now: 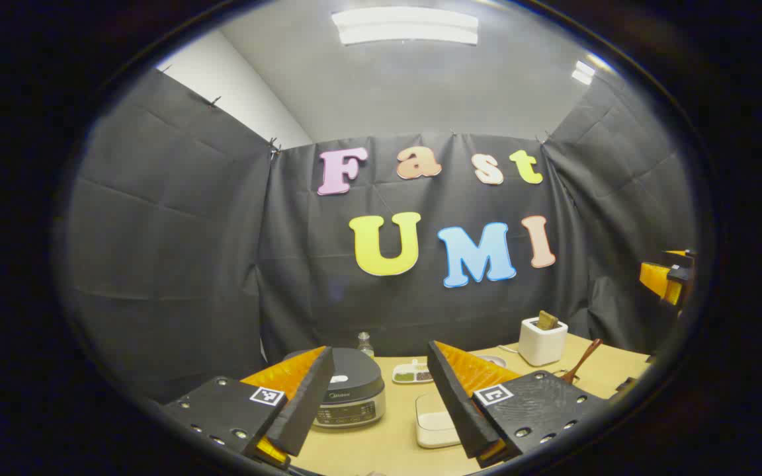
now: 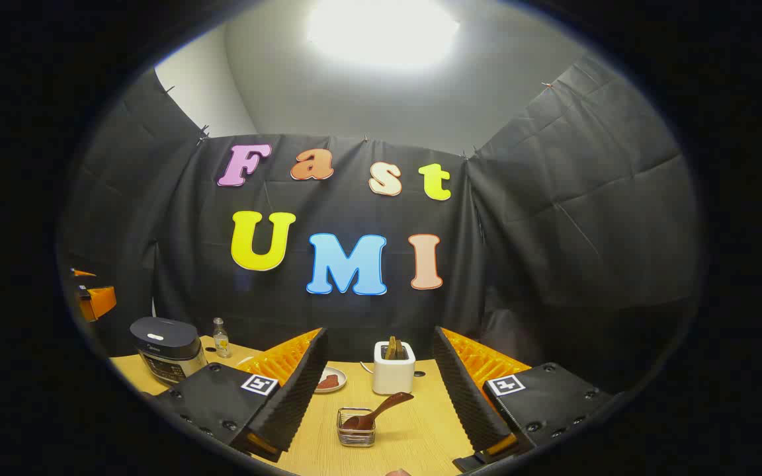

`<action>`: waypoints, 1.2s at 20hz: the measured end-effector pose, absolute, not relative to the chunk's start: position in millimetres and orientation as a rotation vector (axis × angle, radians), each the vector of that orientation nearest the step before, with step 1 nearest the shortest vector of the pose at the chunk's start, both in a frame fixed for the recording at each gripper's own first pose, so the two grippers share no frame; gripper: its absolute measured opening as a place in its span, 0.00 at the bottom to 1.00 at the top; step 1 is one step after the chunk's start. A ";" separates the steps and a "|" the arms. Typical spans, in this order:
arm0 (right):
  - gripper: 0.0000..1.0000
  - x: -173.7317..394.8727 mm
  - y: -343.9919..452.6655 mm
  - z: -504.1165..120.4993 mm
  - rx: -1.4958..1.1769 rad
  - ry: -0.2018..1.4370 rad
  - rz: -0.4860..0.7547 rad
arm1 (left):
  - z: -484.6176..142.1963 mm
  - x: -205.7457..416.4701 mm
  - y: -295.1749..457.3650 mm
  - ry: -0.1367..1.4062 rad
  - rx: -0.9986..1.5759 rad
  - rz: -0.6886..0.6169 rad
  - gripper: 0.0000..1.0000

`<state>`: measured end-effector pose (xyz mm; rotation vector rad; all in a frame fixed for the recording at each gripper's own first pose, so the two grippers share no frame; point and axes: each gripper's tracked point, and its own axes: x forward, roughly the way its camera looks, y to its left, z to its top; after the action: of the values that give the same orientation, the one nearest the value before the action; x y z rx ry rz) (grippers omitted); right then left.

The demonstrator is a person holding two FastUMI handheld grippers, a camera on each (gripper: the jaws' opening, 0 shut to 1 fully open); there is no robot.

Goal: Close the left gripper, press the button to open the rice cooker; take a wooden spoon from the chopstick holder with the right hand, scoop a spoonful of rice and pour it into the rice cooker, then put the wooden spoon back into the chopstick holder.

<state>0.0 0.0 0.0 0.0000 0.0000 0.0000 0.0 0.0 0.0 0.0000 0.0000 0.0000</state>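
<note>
From my remote seat I saw the left hand-held gripper [image 1: 381,396] held above the near edge of the wooden worktop [image 1: 381,443], its two fingers spread wide apart and gripping nothing. Between those fingers, a little to the left, stood the rice cooker [image 1: 349,390] with its dark lid down; its front control panel faced me. Just right of it lay a shallow white container [image 1: 435,423], partly hidden behind the right finger, and behind that sat a small white divided dish [image 1: 413,374] with dark and green contents. A small glass bottle [image 1: 365,344] stood behind the cooker near the cloth wall. Farther right stood a white square holder [image 1: 542,340] with something brown sticking out of its top. In the right gripper view, the right hand-held gripper [image 2: 381,403] was likewise released, fingers wide apart and empty, hovering over the worktop. Directly ahead between its fingers sat the chopstick holder [image 2: 356,428], a small wire basket, with the wooden spoon [image 2: 376,410] resting in it, bowl down and handle tilted up to the right. Behind it was the white square holder, and to its left a small plate [image 2: 332,380] with something reddish on it. The rice cooker showed there at far left, well apart from the spoon.
</note>
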 end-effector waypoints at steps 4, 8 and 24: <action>0.99 -0.4 -2.0 -1.3 0.003 0.005 -0.001 | 0.0 -1.0 -0.9 0.003 0.000 -0.001 0.87; 0.99 0.2 -5.8 -2.9 0.006 0.006 -0.002 | -0.5 -3.2 -2.9 0.006 -0.004 0.005 0.87; 0.99 3.8 -16.0 -8.6 0.005 0.014 0.019 | 4.7 -3.5 -2.6 0.015 -0.003 0.042 0.87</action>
<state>3.8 -16.0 -8.6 0.0050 0.0145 0.0187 -3.5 -2.6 4.7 -0.0026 0.0150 0.0418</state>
